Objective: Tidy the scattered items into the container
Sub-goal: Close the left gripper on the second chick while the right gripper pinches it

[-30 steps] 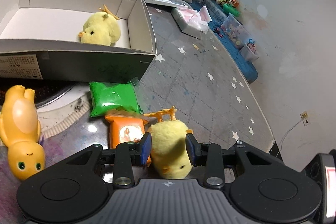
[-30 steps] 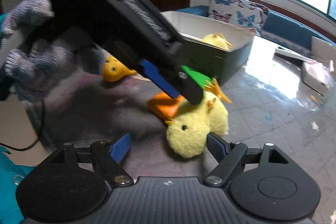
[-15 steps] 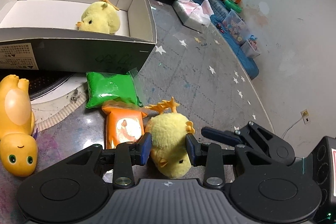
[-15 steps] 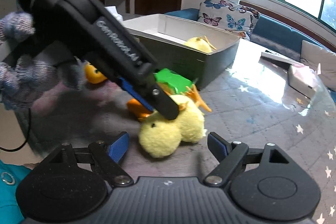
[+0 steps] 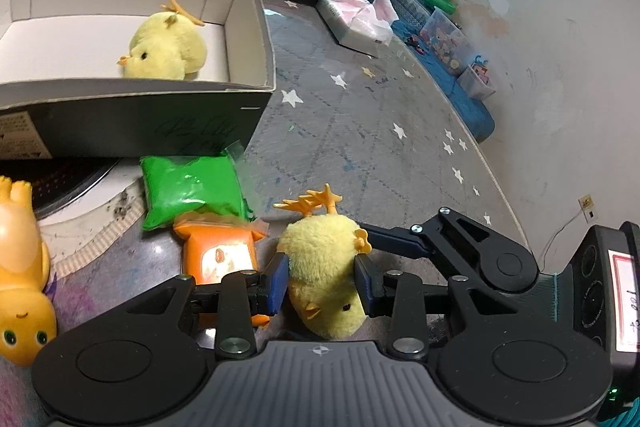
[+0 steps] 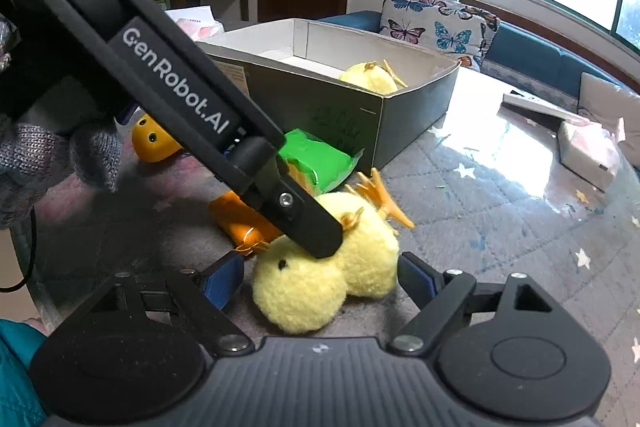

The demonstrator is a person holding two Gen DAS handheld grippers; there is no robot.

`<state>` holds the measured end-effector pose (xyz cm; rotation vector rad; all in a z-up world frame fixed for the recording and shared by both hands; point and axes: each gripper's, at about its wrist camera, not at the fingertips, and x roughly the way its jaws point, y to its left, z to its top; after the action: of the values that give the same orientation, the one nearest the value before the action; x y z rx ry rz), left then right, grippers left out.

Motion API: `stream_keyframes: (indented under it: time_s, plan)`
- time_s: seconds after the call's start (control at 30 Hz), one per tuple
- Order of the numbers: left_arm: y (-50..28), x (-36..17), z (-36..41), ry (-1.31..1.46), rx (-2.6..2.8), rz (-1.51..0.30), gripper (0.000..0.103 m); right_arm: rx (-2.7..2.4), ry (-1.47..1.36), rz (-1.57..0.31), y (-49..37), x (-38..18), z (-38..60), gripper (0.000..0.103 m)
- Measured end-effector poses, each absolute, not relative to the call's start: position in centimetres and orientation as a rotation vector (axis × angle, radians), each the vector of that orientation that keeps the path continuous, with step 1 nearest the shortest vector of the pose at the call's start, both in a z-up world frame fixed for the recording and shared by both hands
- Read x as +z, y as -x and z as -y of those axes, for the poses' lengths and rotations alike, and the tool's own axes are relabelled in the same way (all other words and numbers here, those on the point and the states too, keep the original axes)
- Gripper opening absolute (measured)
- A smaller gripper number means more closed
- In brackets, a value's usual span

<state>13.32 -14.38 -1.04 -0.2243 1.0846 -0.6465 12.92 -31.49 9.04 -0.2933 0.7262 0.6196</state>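
A yellow plush chick [image 5: 324, 267] lies on the grey rug, head toward me. My left gripper [image 5: 320, 285] is shut on it, blue pads pressing both flanks. My right gripper [image 6: 320, 281] stands open astride the same chick [image 6: 320, 287], pads clear of the plush. In the right wrist view a left finger [image 6: 304, 215] lies across the chick's back. One right finger [image 5: 404, 237] shows beside the chick in the left wrist view. The cardboard box [image 5: 256, 39] holds a second chick [image 5: 164, 51]. A green packet [image 5: 188, 187], an orange packet [image 5: 220, 255] and a yellow duck toy [image 5: 20, 267] lie before the box.
A white tissue box [image 5: 352, 23] sits on the star-patterned rug [image 5: 360, 131] beyond the box. A sofa with a butterfly cushion [image 6: 440, 23] runs along the back. Toy bins [image 5: 444, 35] line the wall. A gloved hand [image 6: 48, 155] holds the left gripper.
My right gripper has moved in around the chick and its finger has come into the left wrist view. The left gripper stays on the chick.
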Motion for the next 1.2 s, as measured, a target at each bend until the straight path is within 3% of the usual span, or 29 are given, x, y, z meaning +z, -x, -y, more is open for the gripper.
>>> stream_keyframes:
  time_s: [1.2]
  plan:
    - [-13.9,-0.5,14.2,0.242,-0.695,-1.113,0.038,0.635,0.282,-0.755,-13.2,8.7,32.7,0.086]
